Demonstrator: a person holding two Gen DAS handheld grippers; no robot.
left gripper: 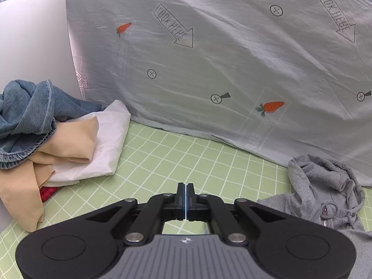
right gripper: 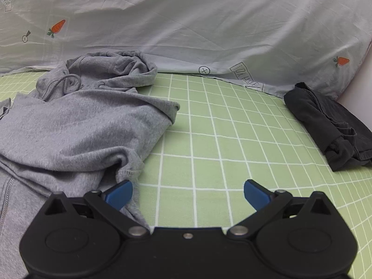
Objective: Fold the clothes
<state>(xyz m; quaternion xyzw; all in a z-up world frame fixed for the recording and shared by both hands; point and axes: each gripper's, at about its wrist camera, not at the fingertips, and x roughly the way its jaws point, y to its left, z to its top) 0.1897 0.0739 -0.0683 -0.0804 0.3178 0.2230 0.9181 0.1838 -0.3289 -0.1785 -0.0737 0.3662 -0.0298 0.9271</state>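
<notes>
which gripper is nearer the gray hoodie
Right. The right gripper has one open jaw over the gray hoodie edge; the left gripper, jaws shut, sits over bare sheet beside it.

Clothes on sheet (right gripper: 209,139), quilt (right gripper: 209,23) behind.
Hoodie (right gripper: 81,121) at 9 o'clock, folded garment (right gripper: 330,125) at 3, well apart. In left view, pile (left gripper: 46,134) at 9, hoodie at 4.

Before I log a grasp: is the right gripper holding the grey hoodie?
No, the right gripper is open over bare sheet, beside the grey hoodie.

Red cloth (left gripper: 47,191) mostly buried (under piled clothes (left gripper: 46,139))
</notes>
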